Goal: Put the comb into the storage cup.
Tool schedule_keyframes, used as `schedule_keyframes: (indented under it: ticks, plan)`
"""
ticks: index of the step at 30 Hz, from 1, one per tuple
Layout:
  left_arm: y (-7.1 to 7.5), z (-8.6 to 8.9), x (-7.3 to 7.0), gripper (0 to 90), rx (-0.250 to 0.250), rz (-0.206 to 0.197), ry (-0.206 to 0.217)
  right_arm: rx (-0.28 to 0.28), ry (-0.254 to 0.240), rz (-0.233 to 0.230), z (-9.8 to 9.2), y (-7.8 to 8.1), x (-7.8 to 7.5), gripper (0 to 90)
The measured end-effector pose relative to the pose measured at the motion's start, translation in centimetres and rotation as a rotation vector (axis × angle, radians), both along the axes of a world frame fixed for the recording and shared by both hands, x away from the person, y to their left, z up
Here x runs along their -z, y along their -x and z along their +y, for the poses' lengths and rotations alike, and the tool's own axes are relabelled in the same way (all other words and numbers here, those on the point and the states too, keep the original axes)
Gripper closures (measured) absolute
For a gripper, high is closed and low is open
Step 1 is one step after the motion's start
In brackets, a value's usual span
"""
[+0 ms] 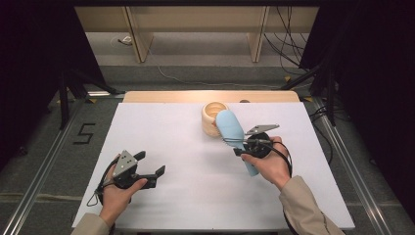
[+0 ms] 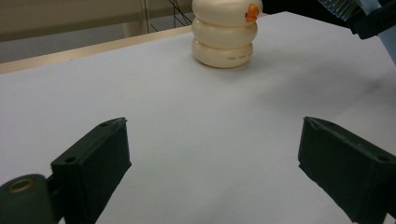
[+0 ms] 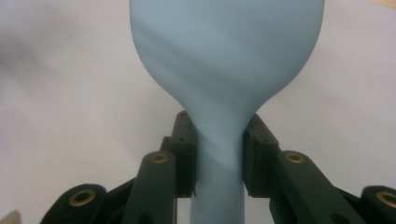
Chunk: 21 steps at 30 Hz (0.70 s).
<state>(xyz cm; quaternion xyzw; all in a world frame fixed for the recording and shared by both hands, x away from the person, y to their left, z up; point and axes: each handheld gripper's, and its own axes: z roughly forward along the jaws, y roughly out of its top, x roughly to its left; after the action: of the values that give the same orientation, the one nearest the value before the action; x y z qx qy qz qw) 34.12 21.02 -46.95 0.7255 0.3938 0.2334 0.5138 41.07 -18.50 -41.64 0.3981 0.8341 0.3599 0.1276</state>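
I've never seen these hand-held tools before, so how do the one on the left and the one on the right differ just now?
The left tool has its jaws wide apart with nothing between them; the right tool is clamped on the narrow handle of a light blue spoon-shaped thing. The left tool sits low over bare white table; the right is near the cream ringed cup. Both are black, and each is held in a hand.

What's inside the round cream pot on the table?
The cream pot stands open at the top, and the bit of its inside on show looks bare. The blue spoon, clamped in the right gripper, covers its right side, so the rest is hidden.
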Motion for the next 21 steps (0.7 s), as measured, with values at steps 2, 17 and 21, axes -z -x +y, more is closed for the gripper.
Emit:
schedule_keyframes:
  ticks: [2,17,21]
  plan:
    - [0.0,0.0,0.0,8.5,0.001,0.0,0.002,-0.001,-0.007,-0.006,0.1,0.1,-0.1,70.5]
    - [0.0,0.0,0.0,8.5,0.001,0.0,0.005,-0.005,-0.054,-0.055,1.0,0.5,-0.3,70.4]
    - [0.0,0.0,0.0,8.5,0.001,0.001,0.004,-0.004,-0.066,-0.067,1.1,0.6,-0.4,70.4]
